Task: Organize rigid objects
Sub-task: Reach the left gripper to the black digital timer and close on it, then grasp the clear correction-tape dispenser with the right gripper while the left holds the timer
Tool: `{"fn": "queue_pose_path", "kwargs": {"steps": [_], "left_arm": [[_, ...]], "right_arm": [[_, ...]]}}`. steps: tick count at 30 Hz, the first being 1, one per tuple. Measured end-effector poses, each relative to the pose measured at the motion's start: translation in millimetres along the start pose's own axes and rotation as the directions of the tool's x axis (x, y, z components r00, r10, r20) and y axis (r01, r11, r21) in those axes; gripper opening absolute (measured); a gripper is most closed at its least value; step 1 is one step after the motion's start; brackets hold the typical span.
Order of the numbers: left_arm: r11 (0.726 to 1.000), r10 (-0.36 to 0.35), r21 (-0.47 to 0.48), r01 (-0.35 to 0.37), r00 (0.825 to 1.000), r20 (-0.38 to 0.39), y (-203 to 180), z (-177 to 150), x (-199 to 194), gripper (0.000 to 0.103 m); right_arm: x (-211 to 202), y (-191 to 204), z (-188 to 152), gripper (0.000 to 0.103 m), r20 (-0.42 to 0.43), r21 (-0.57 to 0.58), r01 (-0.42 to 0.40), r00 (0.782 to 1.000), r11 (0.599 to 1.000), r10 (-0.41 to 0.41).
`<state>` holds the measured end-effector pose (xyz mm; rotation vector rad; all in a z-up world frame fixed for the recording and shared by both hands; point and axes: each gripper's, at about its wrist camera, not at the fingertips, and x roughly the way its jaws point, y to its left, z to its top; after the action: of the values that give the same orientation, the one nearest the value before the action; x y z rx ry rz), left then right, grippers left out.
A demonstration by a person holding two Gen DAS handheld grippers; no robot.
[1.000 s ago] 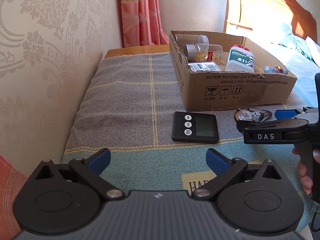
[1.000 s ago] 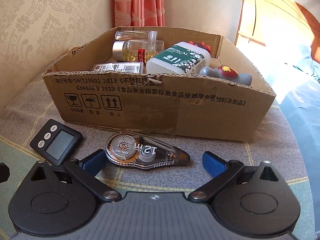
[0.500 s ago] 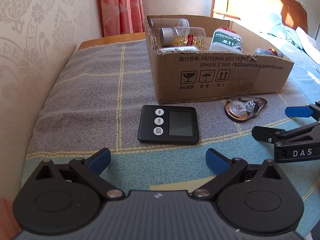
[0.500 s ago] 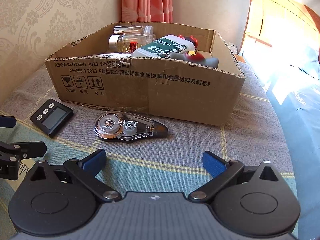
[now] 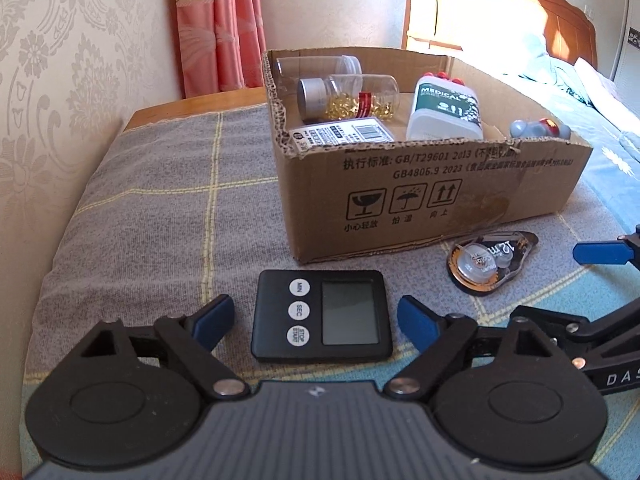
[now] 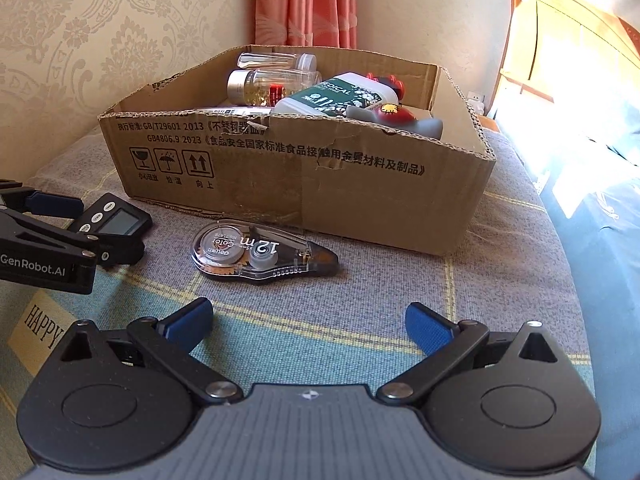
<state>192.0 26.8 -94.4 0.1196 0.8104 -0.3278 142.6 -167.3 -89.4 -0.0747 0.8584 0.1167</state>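
Observation:
A black digital timer [image 5: 322,314] lies flat on the blanket in front of the cardboard box [image 5: 420,208]. My left gripper [image 5: 314,308] straddles it and its jaws are closing; small gaps still show between each blue pad and the timer's sides. The right wrist view shows the same timer [image 6: 116,218] between the left gripper's fingers [image 6: 52,204]. A clear correction tape dispenser [image 6: 256,256] lies just beyond my right gripper [image 6: 308,312], which is open and holds nothing.
The box [image 6: 320,184] holds a jar of yellow capsules [image 5: 348,98], an empty clear jar [image 5: 316,66], a white medical bottle [image 5: 444,114], a grey figure [image 5: 536,128] and a labelled flat pack [image 5: 344,134]. Wallpapered wall on the left, bed on the right.
My left gripper has come forward and down over the timer, and its jaws have narrowed around it. The right gripper drew back slightly from the box early on, then held still.

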Motion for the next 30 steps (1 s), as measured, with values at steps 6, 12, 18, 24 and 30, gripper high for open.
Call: {"fn": "queue_pose_path", "kwargs": {"steps": [6,12,18,24,30], "left_arm": [[1.0,0.005,-0.004,-0.005,1.0,0.005,-1.0,-0.2,-2.1,0.069],[0.997,0.049,-0.053,-0.049,0.999,-0.016,10.8,-5.5,-9.6,0.069],[0.997,0.059,-0.057,-0.06,0.998,-0.02,11.4,-9.4,-14.3,0.069],[0.997,0.057,-0.057,-0.058,0.998,-0.021,15.7,-12.5,-17.2,0.07],[0.997,0.057,-0.059,-0.059,0.998,-0.025,19.6,-11.8,-16.7,0.071]], "right_arm": [[-0.6,2.2,-1.0,0.103,0.0,0.005,0.003,1.0,1.0,-0.003],[5.0,16.3,4.4,0.103,0.015,-0.04,-0.039,0.999,0.998,0.04],[17.5,28.6,18.0,0.103,0.019,-0.062,-0.062,0.998,0.996,0.063],[23.0,35.8,22.2,0.103,0.036,-0.08,-0.079,0.996,0.994,0.082],[25.7,37.3,25.4,0.103,0.037,-0.061,-0.068,0.997,0.996,0.071]]}}
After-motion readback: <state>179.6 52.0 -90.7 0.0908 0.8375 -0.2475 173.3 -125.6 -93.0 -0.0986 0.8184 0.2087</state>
